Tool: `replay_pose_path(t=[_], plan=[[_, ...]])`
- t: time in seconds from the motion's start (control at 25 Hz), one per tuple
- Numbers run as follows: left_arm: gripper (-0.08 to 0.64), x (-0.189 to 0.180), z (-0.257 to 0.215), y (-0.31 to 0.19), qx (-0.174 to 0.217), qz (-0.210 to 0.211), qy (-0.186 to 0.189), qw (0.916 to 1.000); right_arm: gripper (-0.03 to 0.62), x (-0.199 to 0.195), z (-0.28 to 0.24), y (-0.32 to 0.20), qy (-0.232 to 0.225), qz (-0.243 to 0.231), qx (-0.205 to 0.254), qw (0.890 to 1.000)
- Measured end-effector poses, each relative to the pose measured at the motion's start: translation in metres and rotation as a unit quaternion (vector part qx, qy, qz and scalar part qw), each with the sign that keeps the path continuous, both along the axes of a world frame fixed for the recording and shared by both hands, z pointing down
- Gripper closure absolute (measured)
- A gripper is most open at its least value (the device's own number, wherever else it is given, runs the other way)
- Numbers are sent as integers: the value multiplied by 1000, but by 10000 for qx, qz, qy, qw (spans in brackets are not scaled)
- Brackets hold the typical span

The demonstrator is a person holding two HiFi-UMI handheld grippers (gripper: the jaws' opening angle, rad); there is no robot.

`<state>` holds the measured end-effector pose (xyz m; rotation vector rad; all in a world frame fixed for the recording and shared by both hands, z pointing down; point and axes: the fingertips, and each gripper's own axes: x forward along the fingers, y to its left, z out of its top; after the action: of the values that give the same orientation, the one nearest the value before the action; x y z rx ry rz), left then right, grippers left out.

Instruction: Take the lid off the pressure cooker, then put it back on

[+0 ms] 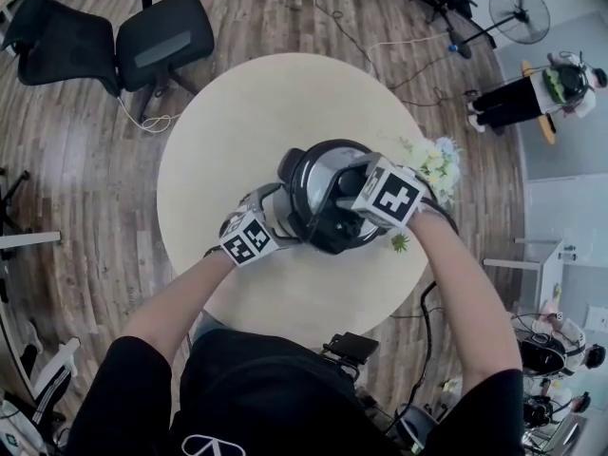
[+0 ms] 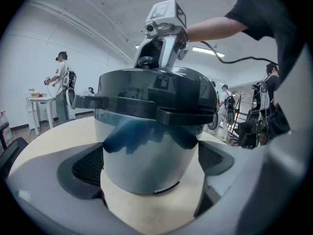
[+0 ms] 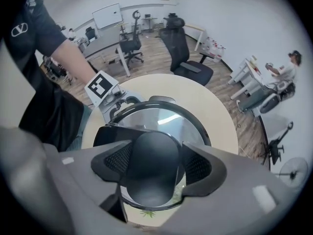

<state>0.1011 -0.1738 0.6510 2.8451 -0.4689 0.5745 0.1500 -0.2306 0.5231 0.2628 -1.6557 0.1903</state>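
A steel pressure cooker [image 2: 146,155] stands on the round cream table [image 1: 237,131] with its dark lid [image 2: 156,92] on top. My left gripper [image 2: 151,166] comes at it from the side, both pads against the steel body. My right gripper [image 3: 154,166] points straight down over the lid [image 3: 161,121], its pads shut on the black knob [image 3: 150,155] at the centre. In the head view the cooker [image 1: 318,183] sits between the left gripper [image 1: 285,218] and the right gripper [image 1: 356,196], which hides much of the lid. The right gripper [image 2: 161,48] shows above the lid in the left gripper view.
A small bunch of pale flowers [image 1: 437,164] lies on the table just right of the cooker. Two black office chairs [image 1: 161,31] stand beyond the table's far edge. Cables run over the wooden floor, and a fan [image 1: 518,12] and a person [image 1: 532,93] are at the far right.
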Motion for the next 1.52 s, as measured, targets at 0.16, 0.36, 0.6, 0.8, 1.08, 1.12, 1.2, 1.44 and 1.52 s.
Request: replay_pose_path(t=[0.16,0.36,0.6,0.8,1.08,1.12,1.2,1.44,1.52], plan=[[49,-18,-21,-2,-105,-55,-17,9999,215,15,-11,-1,-712,1255,281,9891],[146,-71,-59,-13,-67,-987,365,9944,216,38,-60,15,-1423,1911,1320,9622],[226,-100,-164,-20,421,-1625,1280,9775,240,38,-109,65,-3032,2990,2087,8804],[243,-93,-261,-18,1027,-1651,1825,9638,333,43,-144,97,-3954,3790,2823,7877],[363,-68,-342,3,1774,-1622,2090,9479,417,75,-170,121,-4295,4181,3760,7066],[374,-65,-349,3,1822,-1605,2115,9467,452,78,-174,122,-4298,4199,3858,7001],[419,-59,-362,3,1933,-1568,2150,9444,492,82,-184,121,-4339,4225,4028,6863],[559,-56,-397,11,2311,-1593,2213,9339,558,93,-222,123,-4460,4255,4485,6472],[560,-56,-401,16,2364,-1609,2202,9326,574,95,-231,128,-4432,4225,4657,6389]])
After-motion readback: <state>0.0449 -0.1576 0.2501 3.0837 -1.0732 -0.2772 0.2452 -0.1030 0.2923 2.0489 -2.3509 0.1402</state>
